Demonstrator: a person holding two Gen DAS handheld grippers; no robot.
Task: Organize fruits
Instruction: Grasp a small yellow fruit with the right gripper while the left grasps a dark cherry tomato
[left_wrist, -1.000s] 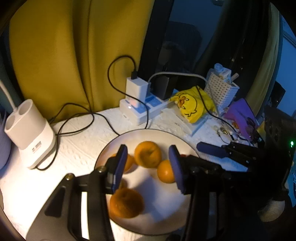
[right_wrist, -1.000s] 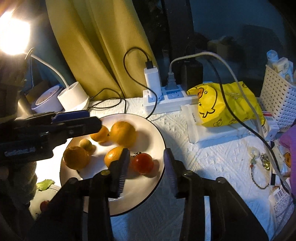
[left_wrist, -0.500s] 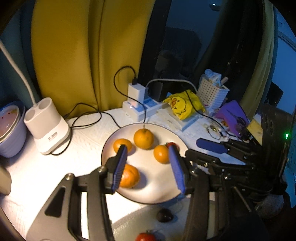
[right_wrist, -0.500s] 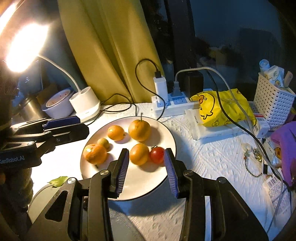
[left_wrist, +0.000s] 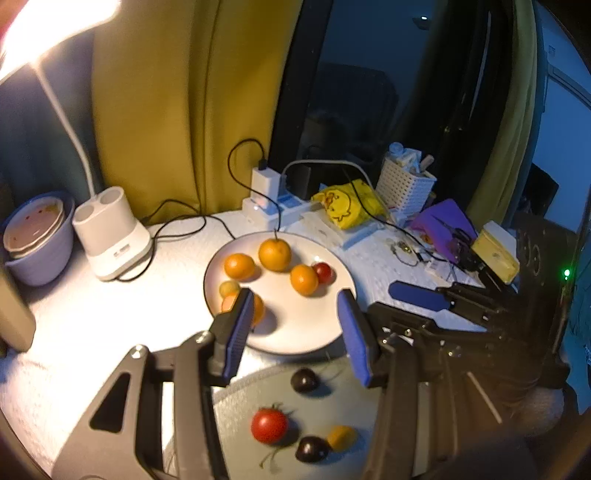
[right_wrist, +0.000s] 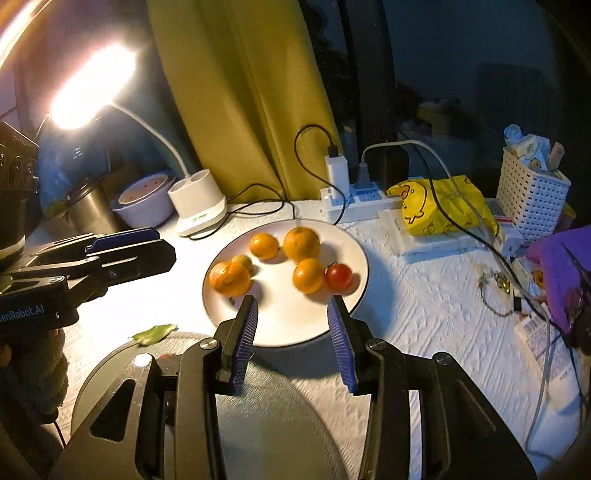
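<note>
A white plate (left_wrist: 321, 321) holds several oranges (left_wrist: 274, 254), a small yellowish fruit (left_wrist: 229, 288) and a cherry tomato (left_wrist: 324, 272). My left gripper (left_wrist: 295, 299) hovers open over the plate's near edge, with nothing between its blue pads. One orange (left_wrist: 260, 310) is partly hidden behind the left pad. Below it a grey round dish (left_wrist: 240, 398) carries two dark cherries (left_wrist: 304, 380), a red tomato (left_wrist: 269, 424) and a small yellow fruit (left_wrist: 341, 437). My right gripper (right_wrist: 291, 314) is also open and empty above the plate (right_wrist: 277, 295), near the tomato (right_wrist: 339, 276). The grey dish (right_wrist: 277, 424) lies under it.
A lamp base (left_wrist: 110, 236) and a purple bowl (left_wrist: 37, 243) stand at the left. Behind the plate are a power strip (right_wrist: 351, 201) with cables, a yellow duck bag (right_wrist: 439, 206) and a white basket (right_wrist: 532, 199). A green leaf (right_wrist: 155, 332) lies by the dish.
Both grippers have drawn back and risen from the plate, which looks smaller now. The grey dish with cherries and tomato has come into view. The jaws kept their width.
</note>
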